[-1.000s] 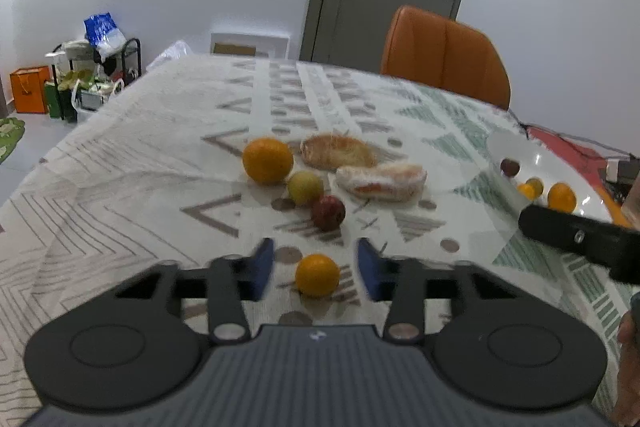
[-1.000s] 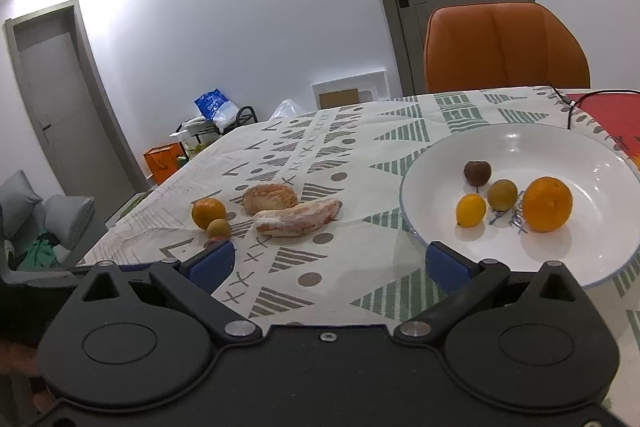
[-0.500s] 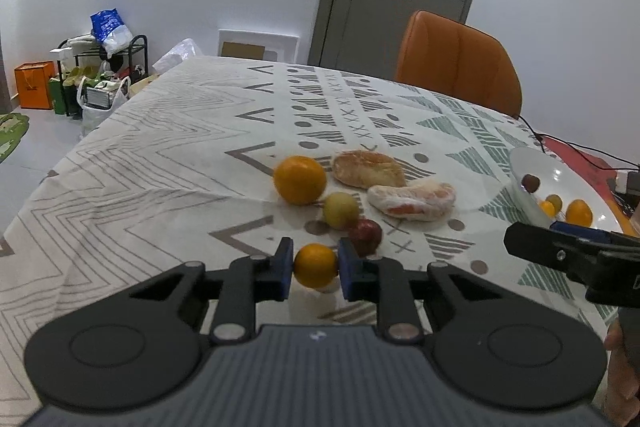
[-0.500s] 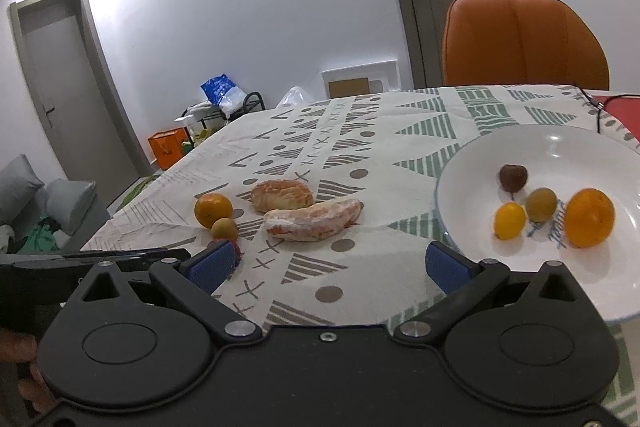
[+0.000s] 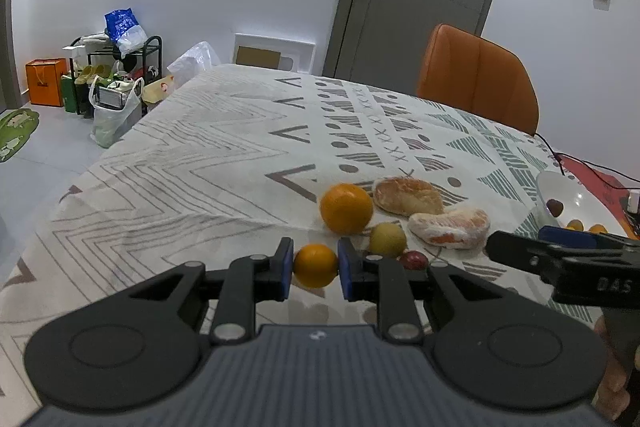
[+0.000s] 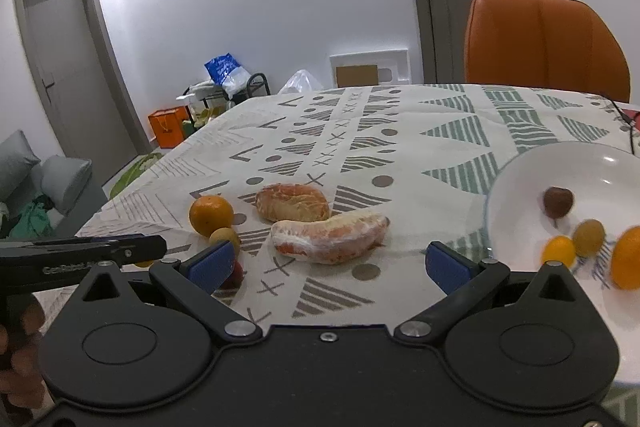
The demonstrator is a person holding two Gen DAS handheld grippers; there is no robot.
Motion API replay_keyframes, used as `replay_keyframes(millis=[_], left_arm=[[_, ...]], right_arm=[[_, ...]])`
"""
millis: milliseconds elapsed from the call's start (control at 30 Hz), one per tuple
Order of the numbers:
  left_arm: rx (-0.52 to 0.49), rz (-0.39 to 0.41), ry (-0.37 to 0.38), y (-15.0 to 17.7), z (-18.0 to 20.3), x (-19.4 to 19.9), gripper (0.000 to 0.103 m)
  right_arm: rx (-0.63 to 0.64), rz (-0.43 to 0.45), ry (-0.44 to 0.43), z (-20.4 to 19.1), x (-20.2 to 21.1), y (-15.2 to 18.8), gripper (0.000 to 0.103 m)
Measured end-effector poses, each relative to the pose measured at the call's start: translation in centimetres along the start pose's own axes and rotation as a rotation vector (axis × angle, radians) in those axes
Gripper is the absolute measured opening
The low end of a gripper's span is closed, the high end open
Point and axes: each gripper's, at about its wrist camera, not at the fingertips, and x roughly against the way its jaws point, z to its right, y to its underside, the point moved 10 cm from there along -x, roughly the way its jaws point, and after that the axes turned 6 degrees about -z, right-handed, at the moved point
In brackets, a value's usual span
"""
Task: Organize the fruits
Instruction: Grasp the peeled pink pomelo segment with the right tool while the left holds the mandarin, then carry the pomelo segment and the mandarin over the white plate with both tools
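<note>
Now, risks from left to right:

Left gripper (image 5: 315, 269): clamped on a small orange (image 5: 315, 265), blue pads pressing its two sides; the fruit seems to hang just above the table (image 5: 200, 163), though I cannot be sure it is clear of the cloth.
Slip: a round, smooth skin between flat pads (little contact on each side) could squirt out if the carry is jerky or the gripper tilts.
Neighbours: a big orange (image 5: 346, 208), a yellow fruit (image 5: 387, 239) and a red fruit (image 5: 414, 260) lie just beside the held one; a sideways swing could knock them rolling toward the table edge.
Peeled piece (image 6: 330, 237): soft and pale, lying in the middle next to the bread (image 6: 293, 202); it would likely bruise or smear if a finger clips it.
Right gripper (image 6: 327, 263): spread wide, holding nothing, hovering low between the pile and the plate (image 6: 516, 195); it lies in the likely carry path, so the two tools could collide.
Plate: already holds several fruits; a dropped orange could bounce out or scatter them.
</note>
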Motion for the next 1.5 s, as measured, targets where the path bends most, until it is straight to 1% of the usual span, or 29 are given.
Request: replay_keyframes(millis=[133, 400, 600, 633, 667, 700, 767, 800, 867, 967, 1500], left_arm=[[0.018, 0.004, -0.02, -0.4, -1.3, -0.1, 0.022], [0.045, 0.007, -0.036, -1.4, -3.6, -0.7, 0.022], [0.035, 0.0, -0.032, -2.2, -3.8, -1.6, 0.022], [0.033, 0.002, -0.03, -2.3, -3.7, -1.7, 0.022], [0.032, 0.003, -0.029, -2.3, -3.7, -1.8, 0.022], [0.032, 0.003, -0.028, -2.4, -3.6, -1.8, 0.022], [0.031, -0.002, -0.028, -2.3, -3.6, -2.0, 0.022], [0.031, -0.006, -0.029, -2.3, -3.6, -2.1, 0.022], [0.032, -0.014, -0.029, -2.2, -3.6, -2.3, 0.022], [0.021, -0.015, -0.027, -2.3, -3.2, -2.3, 0.022], [-0.027, 0.017, 0.019, -3.0, 0.9, -0.8, 0.022]], right_arm=[[0.02, -0.017, 0.005, -0.7, -1.4, -0.4, 0.103], [0.042, -0.049, 0.049, -1.0, -3.8, -0.7, 0.103], [0.053, -0.061, 0.053, -1.4, -4.8, -0.7, 0.102], [0.055, -0.065, 0.054, -1.4, -4.9, -0.7, 0.1], [0.054, -0.076, 0.052, -1.3, -5.2, -0.7, 0.095], [0.049, -0.088, 0.05, -1.2, -5.4, -0.6, 0.095], [0.068, -0.078, 0.073, -1.2, -5.5, -0.6, 0.084], [0.081, -0.076, 0.086, -1.2, -5.5, -0.7, 0.081], [0.081, -0.077, 0.076, -1.1, -5.4, -0.8, 0.079], [0.042, -0.065, 0.054, -0.7, -4.9, -1.0, 0.078], [0.009, 0.06, 0.049, 0.6, 0.5, -2.5, 0.078]])
